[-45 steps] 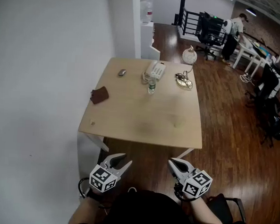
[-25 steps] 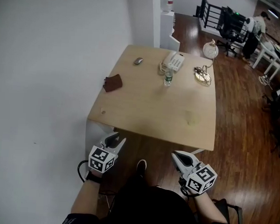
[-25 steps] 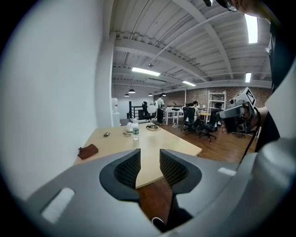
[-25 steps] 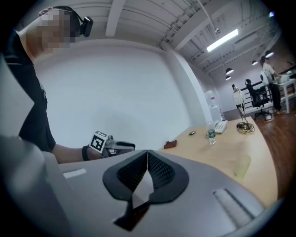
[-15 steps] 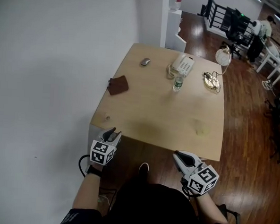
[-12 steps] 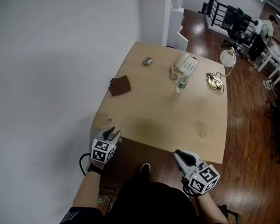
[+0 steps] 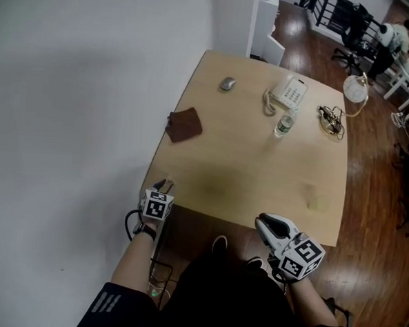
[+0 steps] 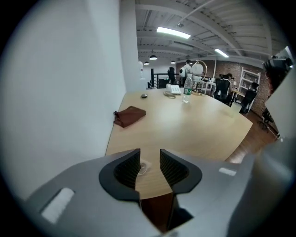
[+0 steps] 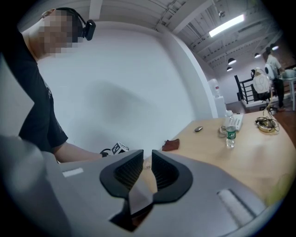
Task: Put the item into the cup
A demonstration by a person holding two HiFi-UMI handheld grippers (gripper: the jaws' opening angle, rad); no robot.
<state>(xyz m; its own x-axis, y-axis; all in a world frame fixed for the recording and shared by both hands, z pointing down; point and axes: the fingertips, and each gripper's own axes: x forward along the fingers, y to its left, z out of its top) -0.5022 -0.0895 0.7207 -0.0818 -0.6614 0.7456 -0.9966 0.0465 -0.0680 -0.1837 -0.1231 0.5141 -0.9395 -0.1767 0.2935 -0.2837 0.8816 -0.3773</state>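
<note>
A small pale clear item (image 8: 144,165) lies on the near left corner of the wooden table (image 7: 259,176). My left gripper (image 7: 164,185) hovers at that corner. In the left gripper view (image 8: 150,155) its jaws stand a narrow gap apart with nothing between them, and the item lies just beyond the tips. My right gripper (image 7: 263,222) hangs below the table's front edge. In the right gripper view (image 9: 147,155) its jaws are almost together and hold nothing. I cannot make out a cup in any view.
On the table lie a brown pouch (image 7: 184,125), a mouse (image 7: 227,83), a white phone (image 7: 289,93), a small water bottle (image 7: 283,125) and tangled cables (image 7: 332,117). A white wall (image 7: 71,82) runs along the left. People stand by desks at the far right (image 7: 392,36).
My left gripper has moved forward to the table's near left corner and its jaws have narrowed from wide open. The right gripper has stayed low by the front edge.
</note>
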